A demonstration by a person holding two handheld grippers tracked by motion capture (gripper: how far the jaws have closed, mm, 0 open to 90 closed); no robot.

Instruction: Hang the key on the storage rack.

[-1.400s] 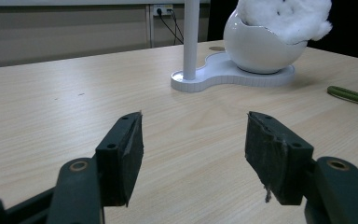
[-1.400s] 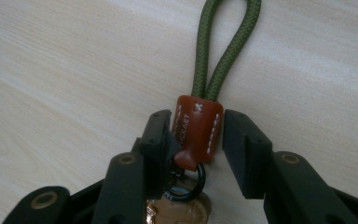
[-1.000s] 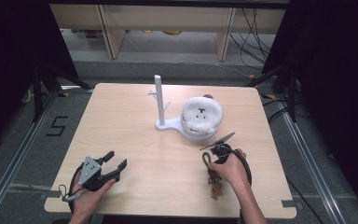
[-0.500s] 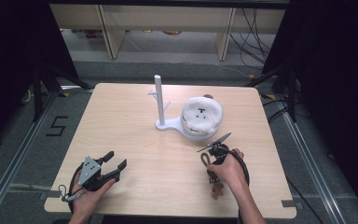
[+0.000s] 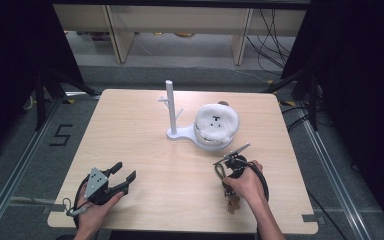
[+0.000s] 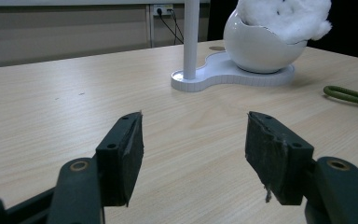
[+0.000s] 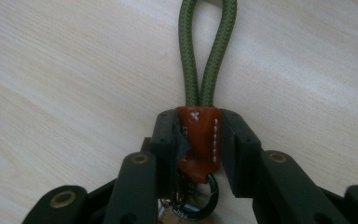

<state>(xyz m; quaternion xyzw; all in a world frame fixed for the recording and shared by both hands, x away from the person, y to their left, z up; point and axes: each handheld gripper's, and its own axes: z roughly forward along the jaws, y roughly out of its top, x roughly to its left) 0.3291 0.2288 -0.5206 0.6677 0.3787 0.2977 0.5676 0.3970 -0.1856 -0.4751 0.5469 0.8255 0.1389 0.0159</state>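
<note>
A keychain lies on the table at the right: a green cord loop (image 7: 208, 51), a brown leather tab (image 7: 199, 140) and a ring with keys (image 5: 230, 204). My right gripper (image 7: 199, 128) points down at it. Its jaws have just been closing, and both pads now press the sides of the leather tab. In the high view a hand covers most of the right gripper (image 5: 226, 181), and the green loop (image 5: 219, 170) sticks out to its left. My left gripper (image 5: 124, 170) rests at the table's front left, open (image 6: 193, 144) with nothing between its pads.
A white stand (image 5: 180, 134) with an upright post (image 5: 170, 102) and small pegs sits mid-table. Its base carries a white bowl (image 6: 256, 46) holding a fluffy white ball with a face (image 5: 216, 121). The table's front edge lies just below both hands.
</note>
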